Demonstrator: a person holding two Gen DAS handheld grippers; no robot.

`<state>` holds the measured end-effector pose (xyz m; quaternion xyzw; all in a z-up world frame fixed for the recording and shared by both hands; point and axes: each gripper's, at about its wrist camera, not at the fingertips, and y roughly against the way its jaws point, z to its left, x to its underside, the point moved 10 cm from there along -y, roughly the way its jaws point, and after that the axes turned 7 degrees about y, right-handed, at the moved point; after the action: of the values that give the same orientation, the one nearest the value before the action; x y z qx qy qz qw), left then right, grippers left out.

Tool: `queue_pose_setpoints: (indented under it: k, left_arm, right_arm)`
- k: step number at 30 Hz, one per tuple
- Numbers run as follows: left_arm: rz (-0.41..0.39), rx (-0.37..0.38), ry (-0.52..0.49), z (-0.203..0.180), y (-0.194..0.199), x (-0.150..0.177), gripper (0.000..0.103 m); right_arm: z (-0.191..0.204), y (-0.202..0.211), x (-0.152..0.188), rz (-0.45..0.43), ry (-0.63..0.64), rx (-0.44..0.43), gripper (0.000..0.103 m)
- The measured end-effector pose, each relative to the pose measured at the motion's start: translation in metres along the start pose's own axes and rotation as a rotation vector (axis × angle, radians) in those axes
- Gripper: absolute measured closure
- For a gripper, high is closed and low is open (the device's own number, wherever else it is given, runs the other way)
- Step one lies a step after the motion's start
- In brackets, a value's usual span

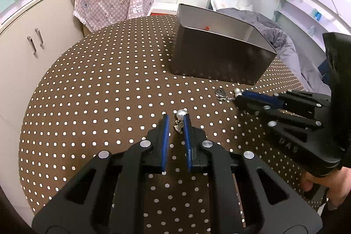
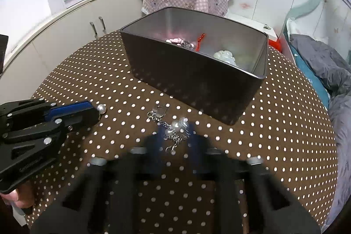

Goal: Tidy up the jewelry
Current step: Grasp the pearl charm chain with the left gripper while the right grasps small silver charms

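Two pieces remain on the dotted worktop (image 1: 87,84), both in front of the tin (image 1: 219,58), which sits at about 1 o'clock in the left wrist view.

Left tongs (image 1: 175,117): narrow gap, pads not closed. The pearl earring (image 1: 182,114) sits at the tips, against the right pad, with its small metal dangle lying in the gap just behind the pearl. We judge it not yet clamped.

Right tongs (image 2: 175,131): motion-blurred in their own view, so we cannot tell their gap for sure. They appear to straddle the chain (image 2: 173,137) with its pale bead cluster. In the left view they lie low at 3 o'clock, tips at the chain near its clasp (image 1: 220,92).

Tin contents, from the right view: a pink item, a red piece and a pale green carved piece (image 2: 226,56).

Handling notes:
- Both pieces are light.
- The pearl is round, hard and slick, and will likely squirt out of flat pads. Better to pinch the metal dangle, or close squarely across the pearl's middle.
- The chain is limp, will drape and swing, and can snag on the tin rim. Take it at the bead cluster and lift well clear of the rim before release.
- Fine links and the earring hook bend easily, so squeeze gently.
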<state>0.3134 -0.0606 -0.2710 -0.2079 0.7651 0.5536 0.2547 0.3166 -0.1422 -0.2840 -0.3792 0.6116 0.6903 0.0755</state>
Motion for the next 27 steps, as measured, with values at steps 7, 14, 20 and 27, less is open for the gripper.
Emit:
queue_pose_setpoints:
  k: [7,14,20,27]
  left_arm:
    - [-0.032,0.008,-0.025,-0.002,0.016,-0.003,0.092]
    - [-0.099,0.023,-0.031,-0.005,0.046,-0.024,0.092]
    - [-0.158,0.022,-0.046,-0.005,0.07,-0.048,0.092]
    - [-0.031,-0.043,-0.078,-0.001,0.031,-0.021,0.061]
  right_arm:
    - [-0.01,0.045,0.003,-0.085,-0.049,-0.058,0.097]
    - [-0.025,0.094,-0.019,-0.178,-0.091,-0.098,0.097]
    - [-0.027,0.134,-0.05,-0.271,-0.078,-0.107,0.097]
    - [-0.022,0.115,-0.041,-0.232,-0.089,-0.127,0.097]
